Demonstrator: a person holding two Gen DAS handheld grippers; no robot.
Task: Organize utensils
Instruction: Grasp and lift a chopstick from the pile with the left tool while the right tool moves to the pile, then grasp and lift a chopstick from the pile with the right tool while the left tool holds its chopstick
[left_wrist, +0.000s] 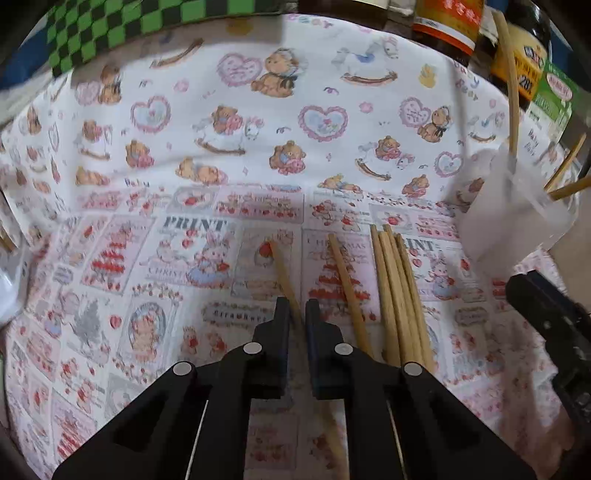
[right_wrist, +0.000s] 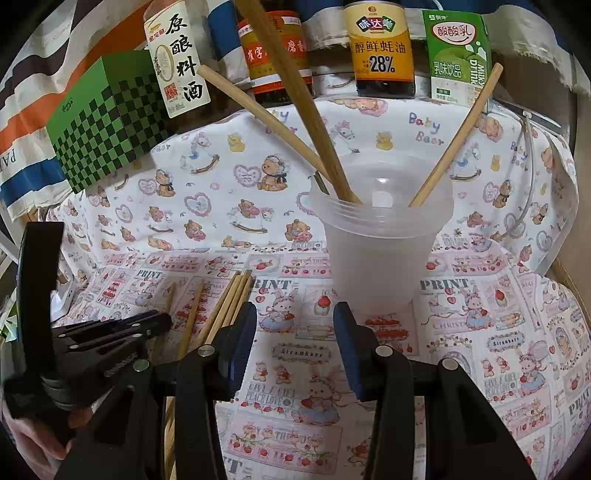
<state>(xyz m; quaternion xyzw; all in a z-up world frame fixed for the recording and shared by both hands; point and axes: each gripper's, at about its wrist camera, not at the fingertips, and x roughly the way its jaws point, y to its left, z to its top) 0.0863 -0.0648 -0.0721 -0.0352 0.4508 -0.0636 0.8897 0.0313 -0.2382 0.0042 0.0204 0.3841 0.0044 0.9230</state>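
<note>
Several wooden chopsticks lie on the printed cloth. In the left wrist view my left gripper (left_wrist: 297, 308) is shut on one chopstick (left_wrist: 281, 271), which runs between its fingers. Another single chopstick (left_wrist: 347, 291) and a bundle of chopsticks (left_wrist: 400, 299) lie just to its right. A frosted plastic cup (right_wrist: 376, 243) stands upright with three chopsticks (right_wrist: 295, 96) leaning in it. My right gripper (right_wrist: 293, 321) is open and empty just in front of the cup. The cup also shows in the left wrist view (left_wrist: 509, 210). The left gripper shows in the right wrist view (right_wrist: 110, 332), low at the left.
Sauce bottles (right_wrist: 382, 48), a milk carton (right_wrist: 456, 51) and a green checked box (right_wrist: 107, 118) stand along the back edge of the cloth. The right gripper's body (left_wrist: 550, 321) is close on the right in the left wrist view.
</note>
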